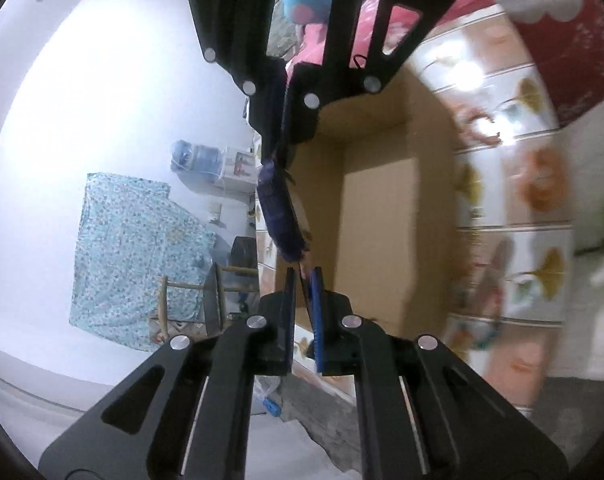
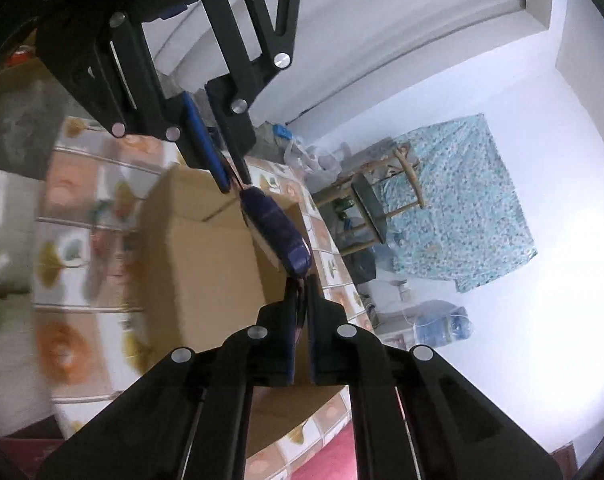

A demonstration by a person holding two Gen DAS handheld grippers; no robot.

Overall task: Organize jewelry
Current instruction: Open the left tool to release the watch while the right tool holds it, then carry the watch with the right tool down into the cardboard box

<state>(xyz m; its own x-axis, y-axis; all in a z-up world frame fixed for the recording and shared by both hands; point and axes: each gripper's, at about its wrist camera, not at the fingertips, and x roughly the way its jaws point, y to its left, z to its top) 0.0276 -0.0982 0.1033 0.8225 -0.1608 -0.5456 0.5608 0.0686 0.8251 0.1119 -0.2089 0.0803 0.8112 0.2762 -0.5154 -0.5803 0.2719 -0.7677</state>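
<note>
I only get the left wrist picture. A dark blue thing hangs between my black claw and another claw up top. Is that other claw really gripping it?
Observer: Yes. In the right wrist view, the right gripper is shut on one end of the blue pouch.
Operator: Is the pouch blue all over?
Observer: No. That view shows a pale strip along its lower edge.
Operator: Anything by that wooden stool against the wall?
Observer: Something green, which looks like green bottles, sits just beside the stool. It is too blurred to be sure.
</note>
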